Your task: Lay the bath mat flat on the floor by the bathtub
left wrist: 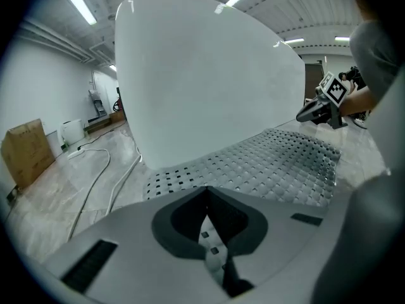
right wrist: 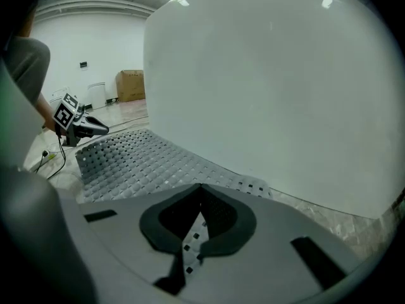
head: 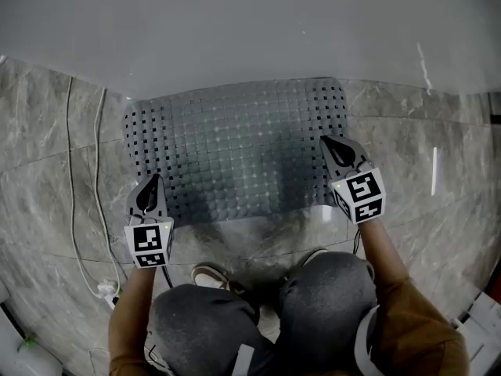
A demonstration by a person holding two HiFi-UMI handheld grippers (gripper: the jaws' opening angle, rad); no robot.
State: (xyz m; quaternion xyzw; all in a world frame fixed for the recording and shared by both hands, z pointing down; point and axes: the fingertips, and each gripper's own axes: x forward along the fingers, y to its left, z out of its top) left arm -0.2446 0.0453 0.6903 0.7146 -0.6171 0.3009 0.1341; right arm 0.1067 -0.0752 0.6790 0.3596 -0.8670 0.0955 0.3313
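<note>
Spread on the floor (head: 47, 171) against the tub (head: 235, 30), the mat (head: 235, 151) is nearly placed, but its corners away from the tub are pinched (left hand-held gripper (head: 153, 182) and right hand-held gripper (head: 329, 144) both clamped on it) and look lifted, so lowering and release remain.

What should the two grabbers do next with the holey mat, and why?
Probably lower both together. The left gripper and right gripper are each shut on the bath mat's near edge, which looks lifted off the floor, while its far edge lies by the bathtub.
</note>
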